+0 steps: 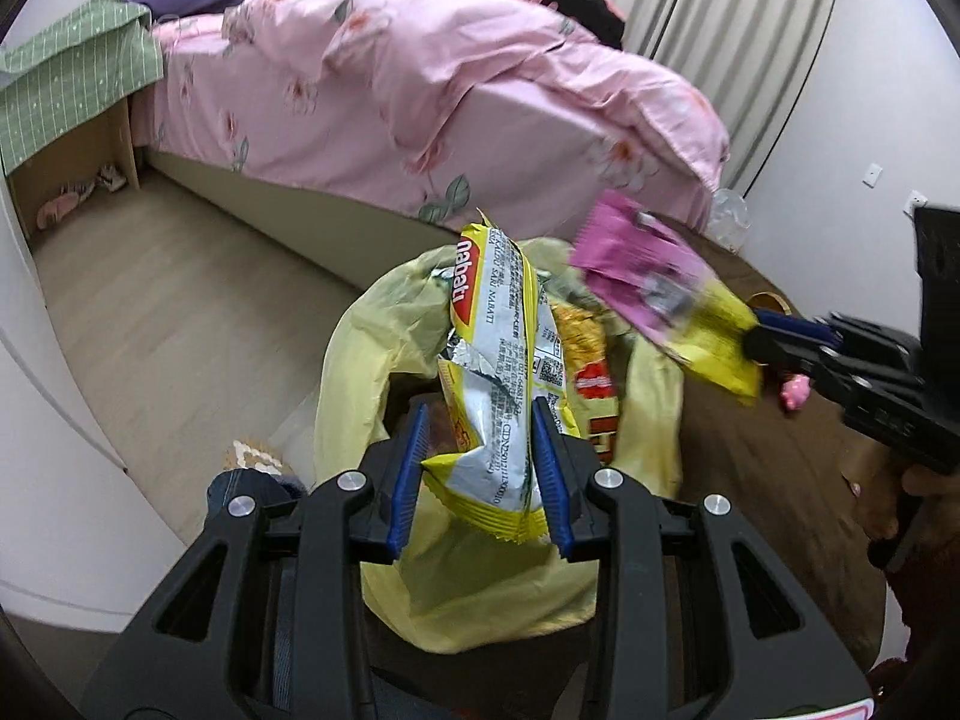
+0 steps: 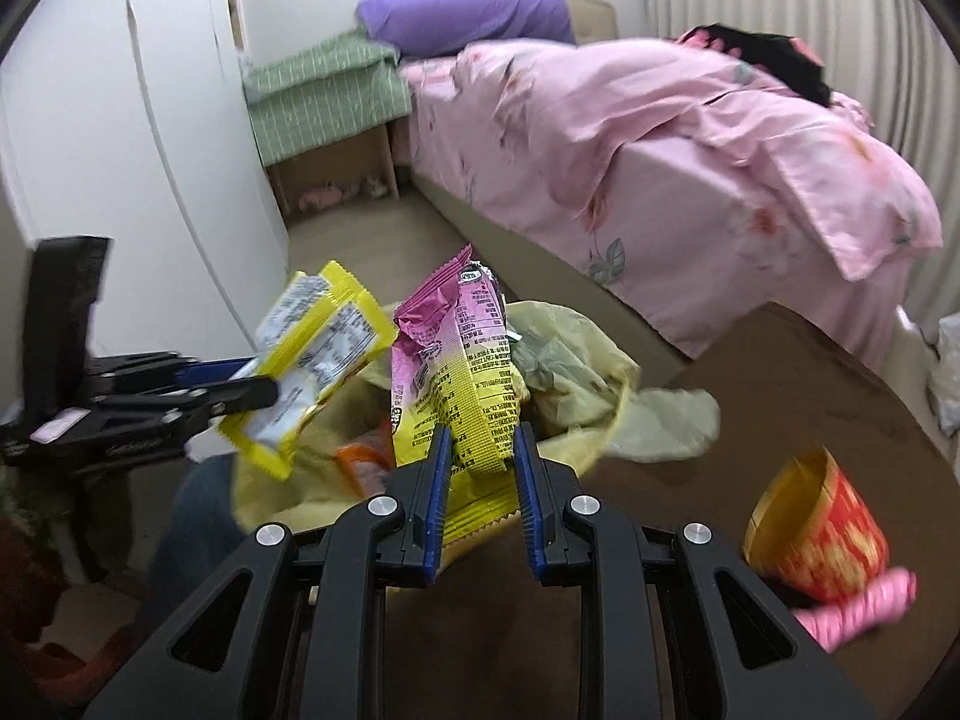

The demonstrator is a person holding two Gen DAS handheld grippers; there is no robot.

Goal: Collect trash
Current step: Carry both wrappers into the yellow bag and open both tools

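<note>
My left gripper (image 1: 480, 438) is shut on a yellow and silver Nabati wrapper (image 1: 498, 360) and holds it over the open mouth of a pale yellow trash bag (image 1: 354, 372). My right gripper (image 2: 480, 450) is shut on a pink and yellow snack wrapper (image 2: 447, 360), also over the bag (image 2: 576, 360). Each gripper shows in the other's view: the right one (image 1: 762, 342) with its wrapper (image 1: 654, 282) at the right, the left one (image 2: 264, 390) with its wrapper (image 2: 318, 360) at the left. Orange packets (image 2: 360, 462) lie inside the bag.
The bag sits at the edge of a brown round table (image 2: 810, 384). A red and gold paper cup (image 2: 822, 528) and a pink object (image 2: 864, 606) lie on the table at the right. A bed with pink bedding (image 1: 420, 90) stands behind, with wood floor (image 1: 180, 312) between.
</note>
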